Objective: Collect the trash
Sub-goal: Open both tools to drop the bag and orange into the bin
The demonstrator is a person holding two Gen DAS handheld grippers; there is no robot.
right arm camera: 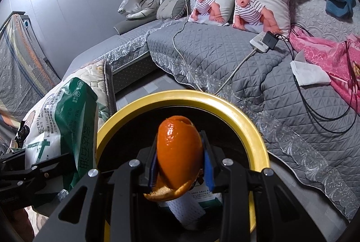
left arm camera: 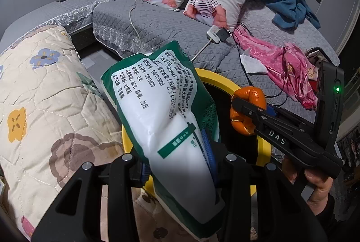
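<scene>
Left wrist view: the left gripper (left arm camera: 177, 165) is clamped on a green-and-white wrapper (left arm camera: 162, 107), an empty tissue pack by the print. The wrapper's long axis runs up and away from the jaws, leaning left, and its lower half hangs over the near-left rim of the yellow bin (left arm camera: 227, 82). The bin's dark mouth lies just right of and below the wrapper. The right gripper (left arm camera: 244, 108) reaches in from the right, pinching an orange peel (left arm camera: 249, 107) above the bin's right side. A crumpled tissue (left arm camera: 253, 62) lies on the grey bed (left arm camera: 180, 23) beyond the bin, still uncollected.

Right wrist view: the right gripper (right arm camera: 181, 165) grips the peel (right arm camera: 177, 152) between its blue pads, the peel's long axis upright along the fingers. It hangs squarely over the open bin (right arm camera: 247, 120), whose ring frames it on all sides; some packaging already lies at the bottom. The wrapper (right arm camera: 67, 120) sits off to the left, outside the ring or just over its edge. The tissue (right arm camera: 308, 73) lies well apart on the bed.

Judging by this, the peel is placed to drop straight down, while the wrapper likely needs a shift rightward first.
</scene>
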